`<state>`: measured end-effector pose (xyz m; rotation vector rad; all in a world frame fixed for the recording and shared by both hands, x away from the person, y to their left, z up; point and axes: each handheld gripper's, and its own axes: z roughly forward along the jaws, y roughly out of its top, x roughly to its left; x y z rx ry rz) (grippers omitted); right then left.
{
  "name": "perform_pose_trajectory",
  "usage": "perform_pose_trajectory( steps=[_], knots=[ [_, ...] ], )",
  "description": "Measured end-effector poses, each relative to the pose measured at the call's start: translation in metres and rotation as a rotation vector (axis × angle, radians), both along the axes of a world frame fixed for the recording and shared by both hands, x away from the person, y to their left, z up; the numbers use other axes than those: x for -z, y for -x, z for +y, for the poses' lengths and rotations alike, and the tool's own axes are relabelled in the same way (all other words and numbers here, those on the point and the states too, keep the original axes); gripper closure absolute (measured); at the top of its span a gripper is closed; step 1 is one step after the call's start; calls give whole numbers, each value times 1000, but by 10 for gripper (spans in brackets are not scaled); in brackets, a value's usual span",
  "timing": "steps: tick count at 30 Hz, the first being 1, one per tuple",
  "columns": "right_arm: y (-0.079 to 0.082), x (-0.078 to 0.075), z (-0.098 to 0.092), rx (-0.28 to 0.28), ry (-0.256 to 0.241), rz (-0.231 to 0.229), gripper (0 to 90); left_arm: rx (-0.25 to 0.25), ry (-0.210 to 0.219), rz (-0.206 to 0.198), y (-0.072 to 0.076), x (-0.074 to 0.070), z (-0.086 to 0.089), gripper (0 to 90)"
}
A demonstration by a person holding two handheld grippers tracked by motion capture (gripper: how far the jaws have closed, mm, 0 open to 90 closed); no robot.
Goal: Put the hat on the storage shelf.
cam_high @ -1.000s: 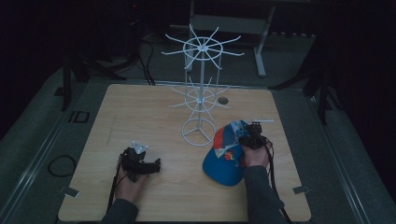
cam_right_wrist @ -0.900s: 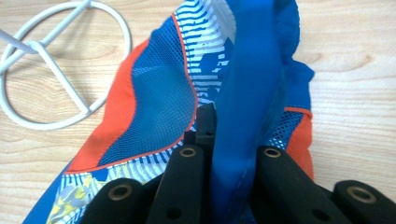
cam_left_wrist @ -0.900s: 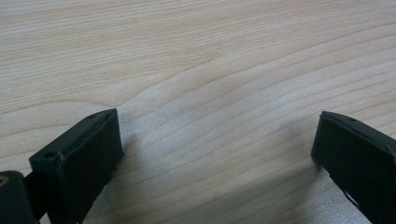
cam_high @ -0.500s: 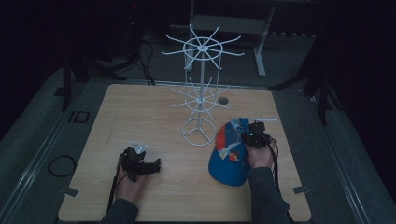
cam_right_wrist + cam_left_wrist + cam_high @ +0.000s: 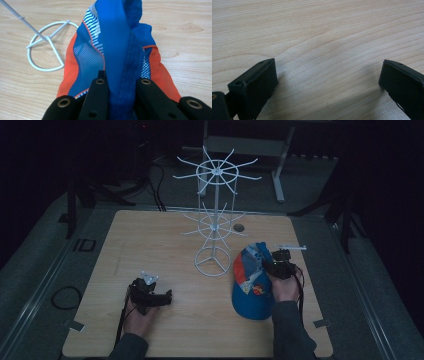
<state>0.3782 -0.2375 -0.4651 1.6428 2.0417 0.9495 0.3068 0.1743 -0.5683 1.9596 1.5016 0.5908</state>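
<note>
Pale wood makes up the table [image 5: 150,250], the biggest thing in the scene, and every other piece sits on it around the white wire rack [image 5: 215,220]. That rack stands upright toward the far middle of the board, its ring base flat on the wood and two tiers of thin spokes fanning out above — a sensible spot, since both hands can reach it from the near edge. Just right of the rack's base lies the cap [image 5: 252,280], blue with orange and mesh panels, its brim toward the person. It looks partly lifted and folded, likely because it is being picked up to hang on a spoke; that is a judgement, not something seen.

The right gripper [image 5: 120,82] sits at the cap's far end, right of the rack base, its two black jaws pressed together on a fold of blue fabric — a firm pinch along a stitched seam, which should keep the soft cloth from slipping. The left gripper [image 5: 150,292] rests low on the wood well to the left of the rack, jaws spread wide with only bare grain between them; it seems to be waiting.

Beyond the rack a small dark disc [image 5: 238,227] lies on the board. Around the table the room is dim, with dark flooring, cables and metal frame legs behind.
</note>
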Motion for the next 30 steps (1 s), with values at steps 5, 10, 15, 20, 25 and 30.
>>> perform_pose_trajectory(
  steps=[5,10,15,20,25,30],
  knots=[
    [3,-8,-3,-19,-18,-16,847,2,-2,0,0,0,0,23],
    [7,-14,-6,-38,-23,-24,845,-1,1,-1,0,0,0,23],
    [10,-18,-10,-44,-19,-33,844,0,0,-1,0,0,0,22],
    [13,-23,-13,-51,-18,-44,844,0,0,-2,0,0,0,23],
    [16,-28,-15,-55,-13,-59,843,0,0,-1,0,0,0,23],
    [19,-35,-21,-58,-21,-77,840,0,0,-2,0,0,0,23]
  ],
)
